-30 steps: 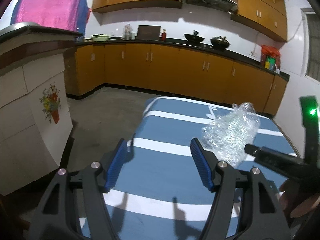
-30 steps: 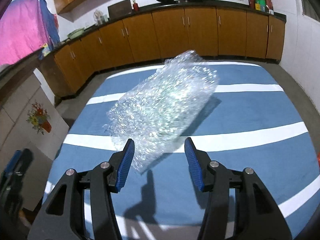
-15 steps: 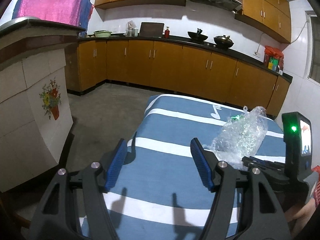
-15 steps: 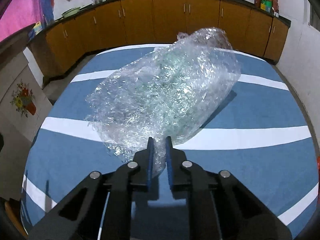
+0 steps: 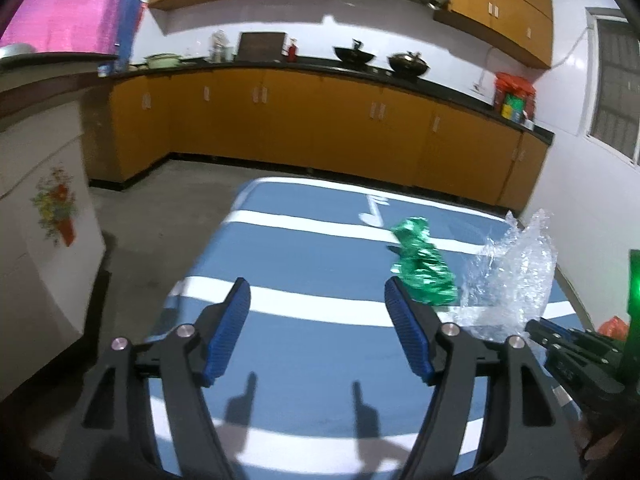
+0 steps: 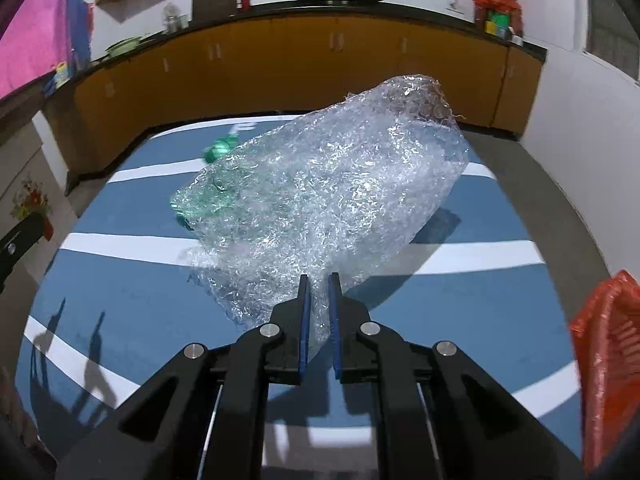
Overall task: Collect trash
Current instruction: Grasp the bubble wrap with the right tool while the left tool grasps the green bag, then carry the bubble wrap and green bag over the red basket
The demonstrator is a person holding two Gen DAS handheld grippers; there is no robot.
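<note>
- The right gripper (image 6: 318, 280) has its jaws clenched on the near edge of a sheet of bubble wrap (image 6: 332, 192), which is lifted above the tabletop (image 6: 460, 320).
- The left gripper (image 5: 316, 292) has its jaws wide apart and grasps nothing.
- A crumpled green wrapper (image 5: 422, 270) lies on the blue, white-striped tabletop beside the bubble wrap.
- An orange basket (image 6: 608, 364) is at the right edge; its contents are hidden.
- Wooden cabinets (image 5: 320, 124) line the far wall.
</note>
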